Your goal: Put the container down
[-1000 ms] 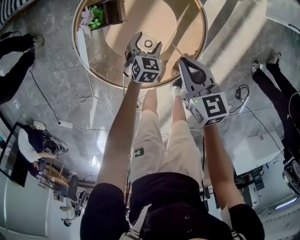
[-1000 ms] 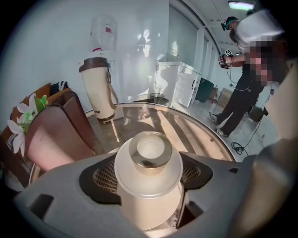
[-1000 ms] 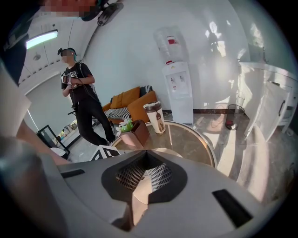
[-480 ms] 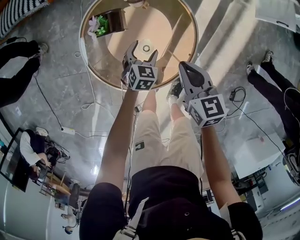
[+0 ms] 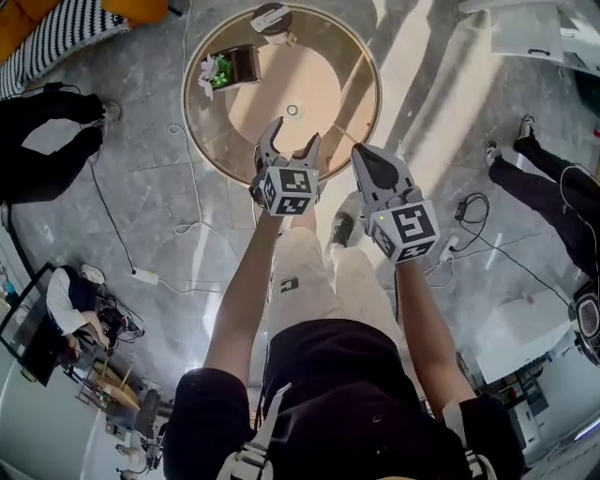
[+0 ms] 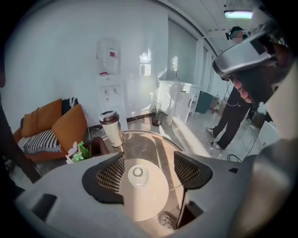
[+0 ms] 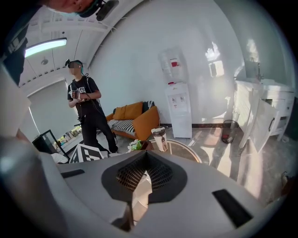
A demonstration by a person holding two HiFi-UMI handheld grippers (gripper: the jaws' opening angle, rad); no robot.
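Container (image 5: 292, 111) is down on the round glass table (image 5: 212, 131), near the ctr, standing upright w/ its round top facing up; small & clear, can't make out more than that. Nothing is touching it.

Left gripper (image 5: 292, 141) hangs above the near edge of the table, jaws spread wide, nothing held. In the left gripper view the container (image 6: 138, 175) shows in the gap btw the two mesh pads (image 6: 111, 174), a bit closer to the left-hand one, but it's down on the table (image 6: 156, 144) beyond the jaws & clear of both. From the head view it sits just past the fingertips, toward the table's middle, apart from them.

Right gripper (image 5: 364, 161) is beside the left one, over the table rim on the person's right. Its jaws are pressed together, pads (image 7: 132, 175) meeting, w/ nothing btw them. The container isn't seen in the right gripper view.

Also on the table, far side: a tumbler (image 5: 270, 17) w/ a dark lid, upright, & a dark box w/ green plants (image 5: 228, 67) off to the left of it. Both are well apart from the container. Other people (image 5: 553, 183) stand around on the grey floor.
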